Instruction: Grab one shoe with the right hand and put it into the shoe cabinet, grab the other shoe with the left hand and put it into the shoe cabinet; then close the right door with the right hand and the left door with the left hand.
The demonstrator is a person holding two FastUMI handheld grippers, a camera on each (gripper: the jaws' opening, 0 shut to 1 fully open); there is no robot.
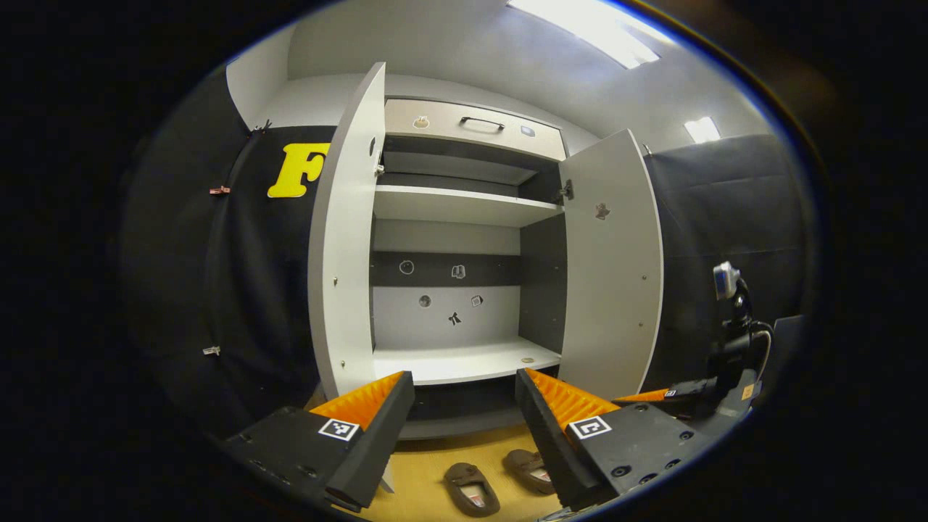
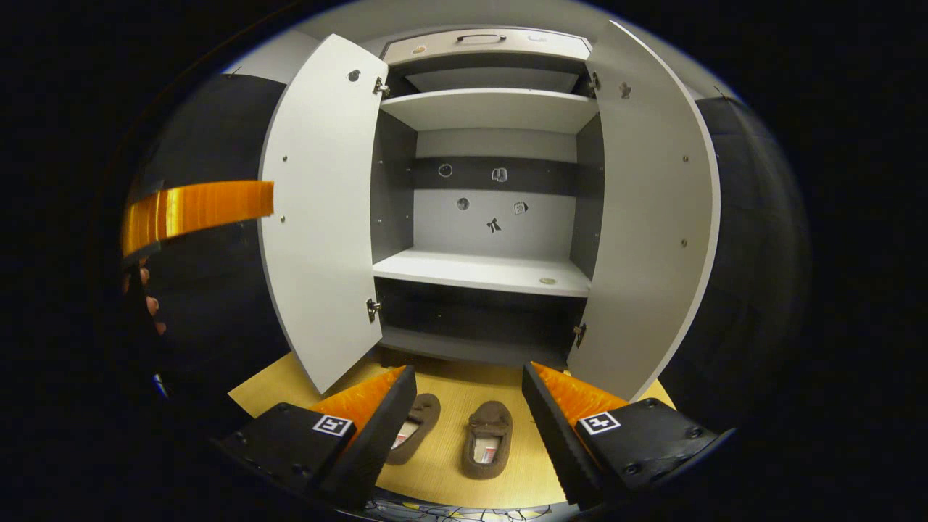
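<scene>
Right gripper view: my right gripper [image 2: 467,406] hangs spread above the shoes [image 2: 487,440] on the floor [image 2: 449,471]; first grab is next. Left gripper [image 1: 464,413] is spread too.

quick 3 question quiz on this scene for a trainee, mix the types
1. True or false: both cabinet doors are open.
2. Where are the two shoes? A) middle shelf B) floor in front of the cabinet C) in the grippers
3. Fill in: the right gripper is open and holds ____.

Key: 1 true; 2 B; 3 nothing
</scene>
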